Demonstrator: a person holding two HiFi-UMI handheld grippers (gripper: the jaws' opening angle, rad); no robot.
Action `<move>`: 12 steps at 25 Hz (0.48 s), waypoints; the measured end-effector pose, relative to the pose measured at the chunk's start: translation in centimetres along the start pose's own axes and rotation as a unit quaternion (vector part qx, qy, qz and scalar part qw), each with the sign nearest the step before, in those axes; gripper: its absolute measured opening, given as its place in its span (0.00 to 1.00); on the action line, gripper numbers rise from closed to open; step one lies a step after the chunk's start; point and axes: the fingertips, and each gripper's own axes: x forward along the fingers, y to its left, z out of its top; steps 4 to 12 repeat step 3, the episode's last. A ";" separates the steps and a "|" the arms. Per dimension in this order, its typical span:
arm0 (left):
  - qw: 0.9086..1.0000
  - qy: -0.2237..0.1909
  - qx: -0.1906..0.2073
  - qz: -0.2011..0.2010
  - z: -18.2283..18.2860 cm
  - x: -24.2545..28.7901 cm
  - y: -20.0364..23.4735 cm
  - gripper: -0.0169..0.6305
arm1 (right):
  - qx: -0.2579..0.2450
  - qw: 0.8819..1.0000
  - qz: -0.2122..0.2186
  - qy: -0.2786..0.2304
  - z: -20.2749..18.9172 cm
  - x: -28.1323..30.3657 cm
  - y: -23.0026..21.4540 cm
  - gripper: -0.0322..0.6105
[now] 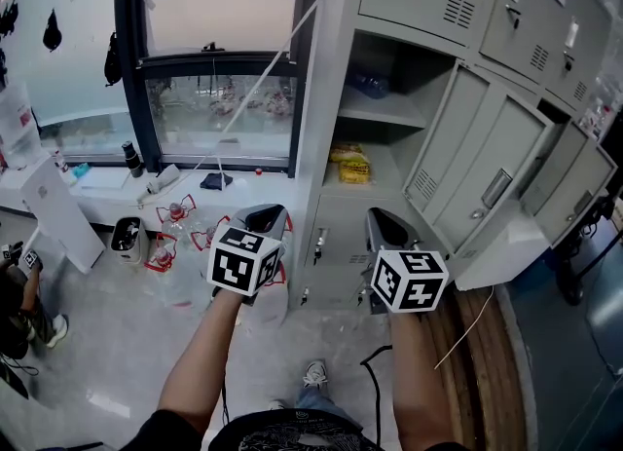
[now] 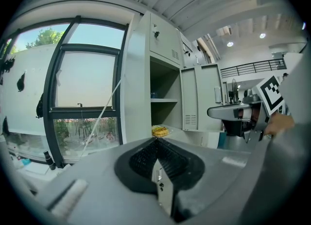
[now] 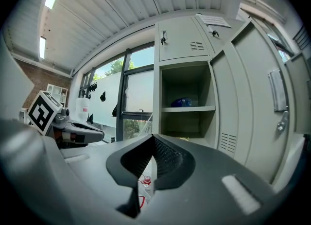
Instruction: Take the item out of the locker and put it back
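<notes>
The grey locker (image 1: 336,69) stands with its door (image 1: 487,171) swung out to the right. A yellow packet (image 1: 352,165) lies on its lower shelf, and a blue item (image 1: 370,84) sits on the upper shelf. My left gripper (image 1: 265,213) and right gripper (image 1: 384,227) hang side by side in front of the locker, short of the opening. Both are shut with nothing between the pads. The left gripper view has the yellow packet (image 2: 160,131) just beyond the left gripper (image 2: 156,141). In the right gripper view the blue item (image 3: 183,102) shows above the right gripper (image 3: 153,139).
A window (image 1: 219,108) with a cluttered sill (image 1: 146,186) is left of the locker. More closed lockers (image 1: 545,20) run off to the right. Red-and-white bottles (image 1: 175,213) and a small bin (image 1: 127,238) stand on the floor at the left, near a crouching person (image 1: 19,303).
</notes>
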 end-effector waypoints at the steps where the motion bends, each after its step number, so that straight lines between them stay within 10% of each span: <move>1: 1.000 0.000 0.000 -0.001 0.0 0.0 -0.1 0.03 | 0.001 1.000 0.000 0.000 0.0 -0.1 0.0 0.09; 12: 1.000 0.001 0.001 -0.002 0.0 -0.1 -0.3 0.03 | 0.002 1.000 0.000 0.001 -0.1 -0.2 0.1 0.09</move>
